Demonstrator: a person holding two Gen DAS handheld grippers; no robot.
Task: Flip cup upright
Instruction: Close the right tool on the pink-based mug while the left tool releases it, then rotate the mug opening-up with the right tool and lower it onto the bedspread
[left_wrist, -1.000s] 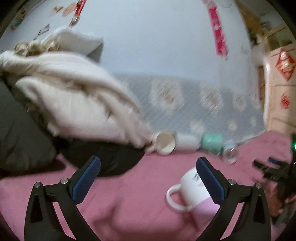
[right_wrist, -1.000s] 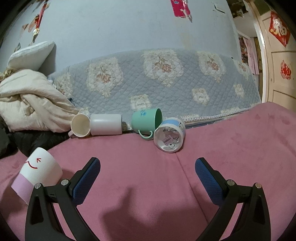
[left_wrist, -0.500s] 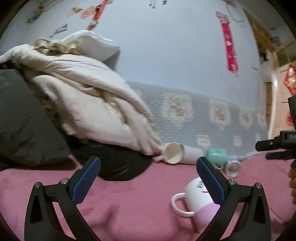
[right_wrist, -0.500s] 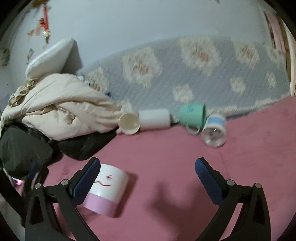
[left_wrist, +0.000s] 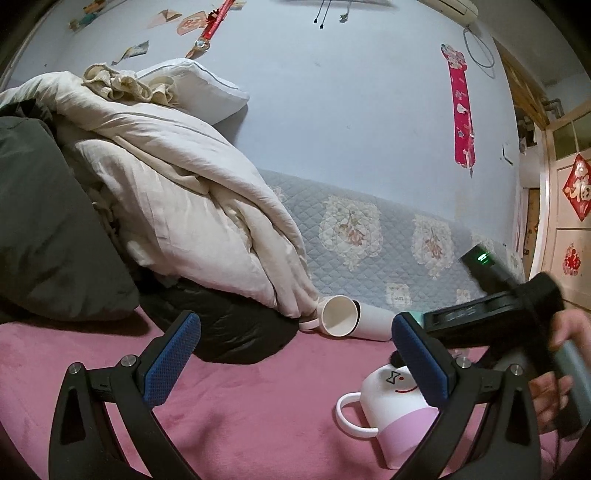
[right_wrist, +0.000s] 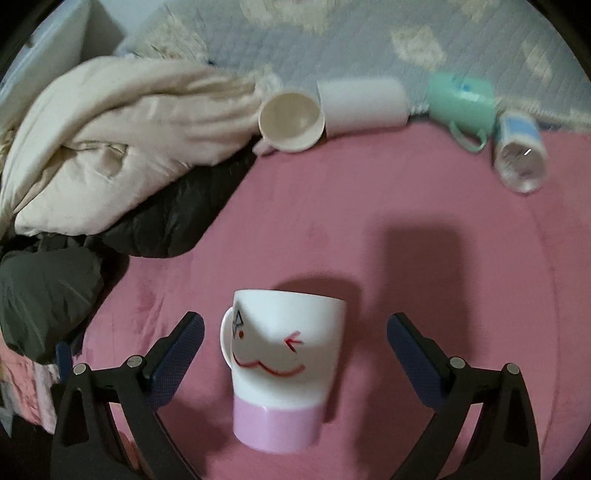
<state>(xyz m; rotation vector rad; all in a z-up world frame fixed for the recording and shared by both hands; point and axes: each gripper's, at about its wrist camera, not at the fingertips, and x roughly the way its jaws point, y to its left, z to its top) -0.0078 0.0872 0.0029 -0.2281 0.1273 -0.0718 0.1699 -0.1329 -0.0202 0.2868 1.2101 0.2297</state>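
Pink blanket (right_wrist: 424, 258), mug (right_wrist: 284, 369) now between right gripper (right_wrist: 295, 354) fingers (right_wrist: 177, 354).

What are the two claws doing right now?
Left gripper: open, holding nothing.
Right gripper: open, either side of the smiley mug, not gripping it.

White-and-pink mug (right_wrist: 284, 373) upside down

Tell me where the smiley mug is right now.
In the right wrist view, the smiley mug lies on the pink bedspread between the open fingers of the right gripper, untouched, its handle toward the left finger.
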